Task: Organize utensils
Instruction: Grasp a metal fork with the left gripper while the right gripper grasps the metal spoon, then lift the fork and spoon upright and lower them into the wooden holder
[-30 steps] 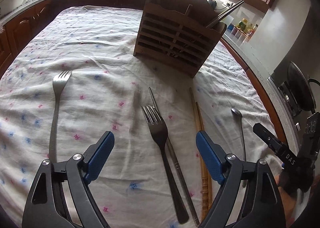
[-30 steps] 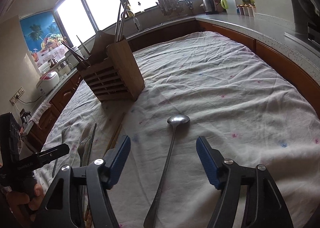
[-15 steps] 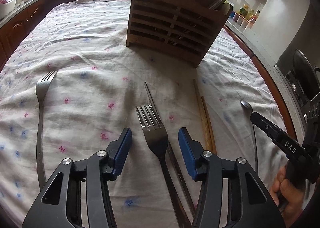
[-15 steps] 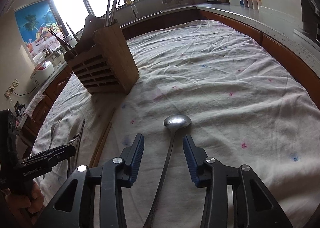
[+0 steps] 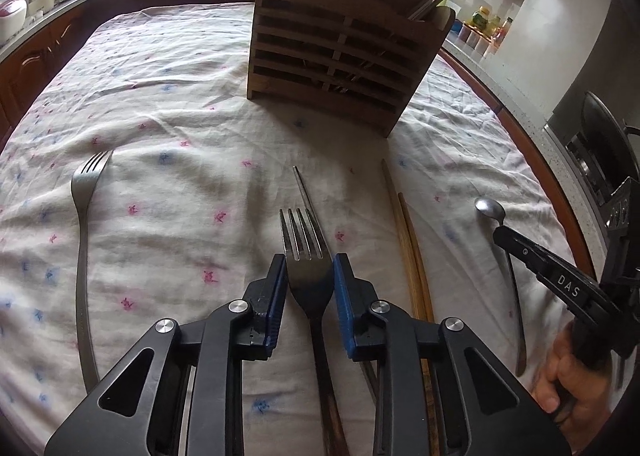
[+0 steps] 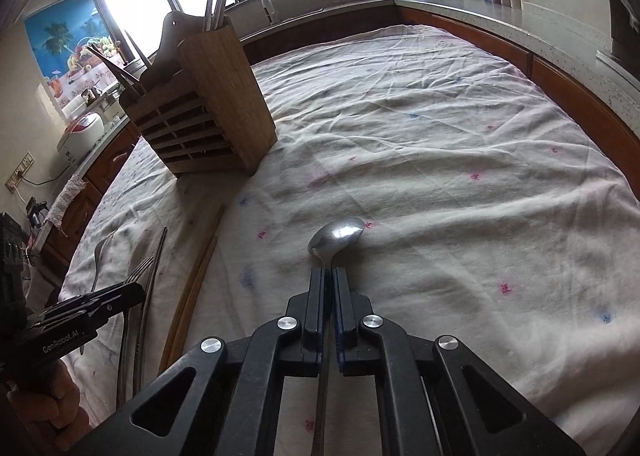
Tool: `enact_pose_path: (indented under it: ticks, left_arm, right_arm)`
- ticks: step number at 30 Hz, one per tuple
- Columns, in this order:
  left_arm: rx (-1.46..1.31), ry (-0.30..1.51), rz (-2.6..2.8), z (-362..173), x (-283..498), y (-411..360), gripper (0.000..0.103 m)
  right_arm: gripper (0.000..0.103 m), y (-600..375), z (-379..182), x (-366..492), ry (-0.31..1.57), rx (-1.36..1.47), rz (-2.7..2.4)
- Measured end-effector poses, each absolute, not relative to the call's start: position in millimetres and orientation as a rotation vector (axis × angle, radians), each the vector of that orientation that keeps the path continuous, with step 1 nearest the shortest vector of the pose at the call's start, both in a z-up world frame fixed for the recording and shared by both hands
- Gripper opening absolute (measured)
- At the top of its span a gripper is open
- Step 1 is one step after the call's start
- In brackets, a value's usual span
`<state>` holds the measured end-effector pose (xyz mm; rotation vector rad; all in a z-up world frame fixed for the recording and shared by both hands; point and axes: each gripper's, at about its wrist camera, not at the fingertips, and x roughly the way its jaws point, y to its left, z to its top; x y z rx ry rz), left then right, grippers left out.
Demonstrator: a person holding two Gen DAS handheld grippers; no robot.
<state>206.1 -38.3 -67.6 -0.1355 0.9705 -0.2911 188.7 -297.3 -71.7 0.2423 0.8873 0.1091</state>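
My left gripper (image 5: 309, 270) is shut on a steel fork (image 5: 304, 244) lying on the floral tablecloth; its blue pads (image 5: 343, 296) press the fork's neck. My right gripper (image 6: 329, 276) is shut on the handle of a steel spoon (image 6: 338, 234), whose bowl lies just ahead of the fingertips. A wooden slatted utensil holder (image 5: 340, 55) stands upright at the far middle of the table and holds several utensils; it also shows in the right wrist view (image 6: 204, 115).
A second fork (image 5: 82, 215) lies at the left. A metal chopstick (image 5: 306, 195) lies beside the gripped fork, and wooden chopsticks (image 5: 404, 223) lie to its right. The tablecloth (image 6: 440, 135) is wrinkled. Kitchen counters ring the table.
Both grippers moved forward and down and closed: the left one onto the fork, the right one onto the spoon's handle. Both were wide open one second ago.
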Motion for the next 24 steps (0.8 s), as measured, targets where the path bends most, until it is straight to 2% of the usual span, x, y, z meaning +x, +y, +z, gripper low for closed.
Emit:
enact_pose_path:
  ticks: [24]
  left_arm:
    - [-0.22, 0.774, -0.319, 6.1, 139.4, -0.4, 0.021]
  right_arm:
    - [0.002, -287.3, 0.8, 131.5, 0.696, 0.254, 0.176]
